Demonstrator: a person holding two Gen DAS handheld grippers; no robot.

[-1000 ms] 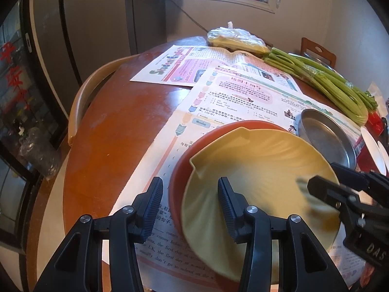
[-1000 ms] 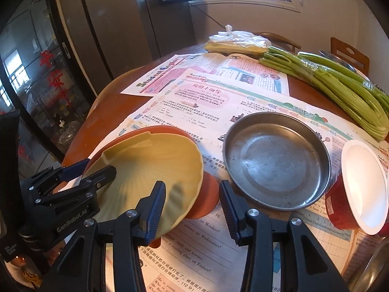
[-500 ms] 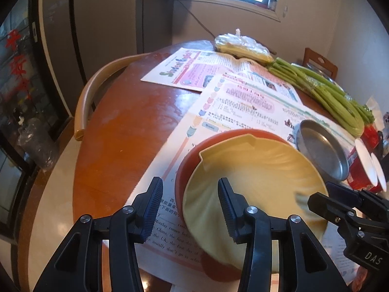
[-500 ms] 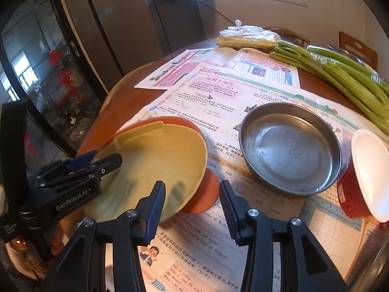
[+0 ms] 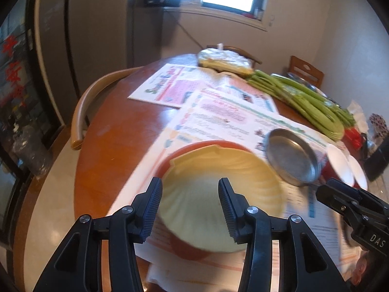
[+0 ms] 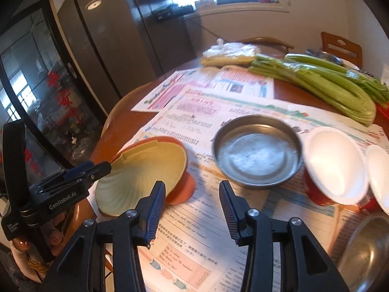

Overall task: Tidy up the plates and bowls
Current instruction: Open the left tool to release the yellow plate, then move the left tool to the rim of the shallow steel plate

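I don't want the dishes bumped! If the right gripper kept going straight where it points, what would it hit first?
Probably the newspaper on the table. It lies between the right gripper fingers, with the metal bowl farther on, though depth is hard to judge.

Yellow shell plate [image 6: 143,172] on orange plate [image 6: 183,187], steel dish [image 6: 257,150] beside, right claw [image 6: 192,202] empty

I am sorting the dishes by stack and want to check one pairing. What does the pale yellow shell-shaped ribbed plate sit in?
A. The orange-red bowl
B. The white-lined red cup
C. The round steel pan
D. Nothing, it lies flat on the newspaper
A: the pale yellow shell-shaped ribbed plate is nested in the orange-red bowl, whose rim and base show around it; the round steel pan stands apart, empty.
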